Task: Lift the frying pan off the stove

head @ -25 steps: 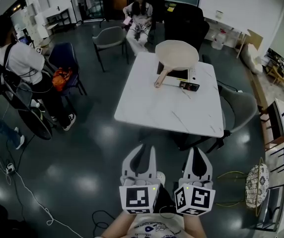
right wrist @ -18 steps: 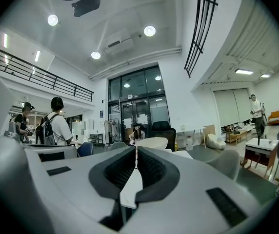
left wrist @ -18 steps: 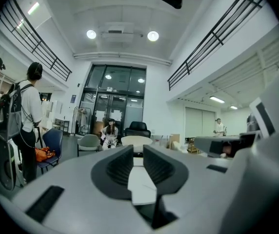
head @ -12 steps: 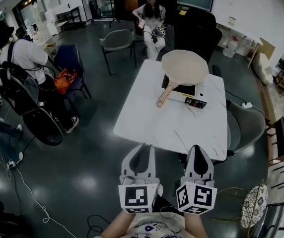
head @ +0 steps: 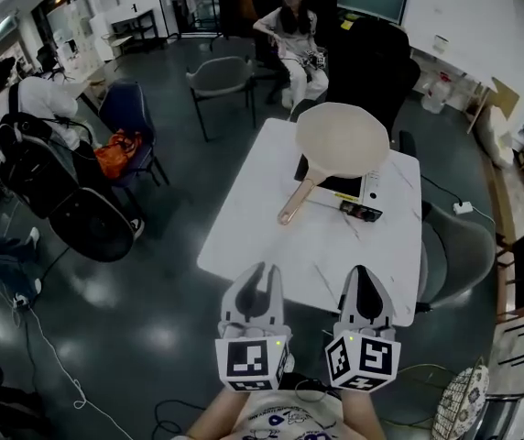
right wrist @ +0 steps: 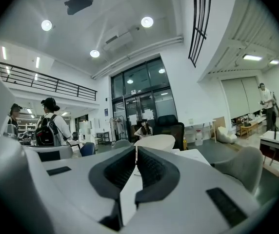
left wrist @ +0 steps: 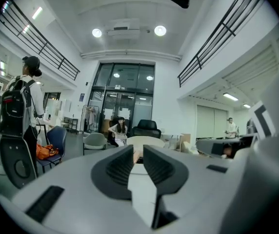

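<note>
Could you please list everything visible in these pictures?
frying pan: one, cream, on the stove
stove: one, black, on the table's far half
table: one, white, ahead of the claws
grey chair: one, grey, beyond the table, left
blue chair: one, blue, far left
orange bag: one, orange, on the blue chair
seated person: one, light top, beyond the table
left claw: one, white, shut, empty, bottom centre
right claw: one, white, shut, empty, beside it

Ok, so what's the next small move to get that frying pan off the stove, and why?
Probably reach the left hand-held gripper forward over the table toward the handle, opening its jaws. It and the right hand-held gripper are shut and empty at the near edge, while the frying pan sits on the stove at the far side, handle angled toward the left.
</note>
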{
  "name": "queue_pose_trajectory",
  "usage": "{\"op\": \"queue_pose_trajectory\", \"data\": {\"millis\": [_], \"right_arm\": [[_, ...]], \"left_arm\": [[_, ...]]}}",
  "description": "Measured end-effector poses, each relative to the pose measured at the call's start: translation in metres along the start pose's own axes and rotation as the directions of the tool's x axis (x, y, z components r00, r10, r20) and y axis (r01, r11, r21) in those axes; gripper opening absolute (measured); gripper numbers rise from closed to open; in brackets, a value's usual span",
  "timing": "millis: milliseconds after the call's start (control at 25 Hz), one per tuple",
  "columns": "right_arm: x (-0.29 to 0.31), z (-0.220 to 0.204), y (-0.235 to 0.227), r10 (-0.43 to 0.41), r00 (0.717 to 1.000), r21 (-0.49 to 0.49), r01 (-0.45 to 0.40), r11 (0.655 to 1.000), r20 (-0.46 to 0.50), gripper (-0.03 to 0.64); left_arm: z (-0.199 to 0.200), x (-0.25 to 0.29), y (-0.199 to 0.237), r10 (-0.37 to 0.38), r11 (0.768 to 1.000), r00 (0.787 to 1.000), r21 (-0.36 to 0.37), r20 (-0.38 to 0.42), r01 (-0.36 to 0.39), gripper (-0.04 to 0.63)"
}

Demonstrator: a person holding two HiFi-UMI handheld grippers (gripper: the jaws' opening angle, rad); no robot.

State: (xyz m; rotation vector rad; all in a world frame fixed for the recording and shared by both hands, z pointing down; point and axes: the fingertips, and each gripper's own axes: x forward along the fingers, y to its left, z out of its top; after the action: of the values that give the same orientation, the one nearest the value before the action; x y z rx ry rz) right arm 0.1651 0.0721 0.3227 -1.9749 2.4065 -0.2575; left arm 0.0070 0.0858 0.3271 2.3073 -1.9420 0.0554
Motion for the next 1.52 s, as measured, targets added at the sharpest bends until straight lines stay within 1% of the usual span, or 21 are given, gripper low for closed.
{"op": "queue_pose_trajectory", "data": {"millis": [280,520,760,880,960,1120,1280,1400,1520], "right_arm": [[0.028,-0.005,-0.009,0.017,0.999,0.021,-0.016,1.0,-0.027,0.023],[0.058,-0.006,-0.01,0.018,0.999,0.049,-0.016,0.999,-0.044,0.023],[0.094,-0.005,-0.011,0.007,0.999,0.064,-0.004,0.998,-0.051,0.023],[0.112,-0.003,-0.008,0.0,0.999,0.074,0.004,0.997,-0.052,0.023],[0.124,-0.004,-0.006,-0.004,0.998,0.076,0.008,0.997,-0.057,0.023],[0.15,-0.009,-0.005,-0.026,0.997,0.067,0.032,0.997,-0.077,0.023],[0.171,-0.014,-0.009,-0.058,0.994,0.073,0.065,0.995,-0.095,0.023],[0.186,-0.017,-0.012,-0.082,0.991,0.08,0.09,0.993,-0.102,0.023],[0.199,-0.019,-0.012,-0.098,0.989,0.082,0.108,0.991,-0.113,0.023]], "left_arm": [[-0.007,0.028,0.006,0.024,1.0,0.999,-0.006,-0.045,-0.024,0.071],[-0.013,0.058,0.014,-0.004,1.0,0.995,-0.029,-0.097,0.001,0.071],[-0.008,0.092,0.027,-0.023,0.998,0.994,-0.06,-0.103,0.017,0.071],[-0.015,0.109,0.037,-0.05,0.996,0.988,-0.08,-0.147,0.038,0.071],[-0.022,0.12,0.044,-0.079,0.991,0.982,-0.116,-0.174,0.059,0.071],[-0.034,0.144,0.053,-0.158,0.971,0.965,-0.212,-0.209,0.113,0.071],[-0.044,0.166,0.057,-0.223,0.952,0.945,-0.263,-0.241,0.157,0.073],[-0.05,0.182,0.055,-0.298,0.92,0.92,-0.333,-0.253,0.206,0.087],[-0.058,0.192,0.05,-0.372,0.884,0.887,-0.395,-0.273,0.249,0.13]]}}
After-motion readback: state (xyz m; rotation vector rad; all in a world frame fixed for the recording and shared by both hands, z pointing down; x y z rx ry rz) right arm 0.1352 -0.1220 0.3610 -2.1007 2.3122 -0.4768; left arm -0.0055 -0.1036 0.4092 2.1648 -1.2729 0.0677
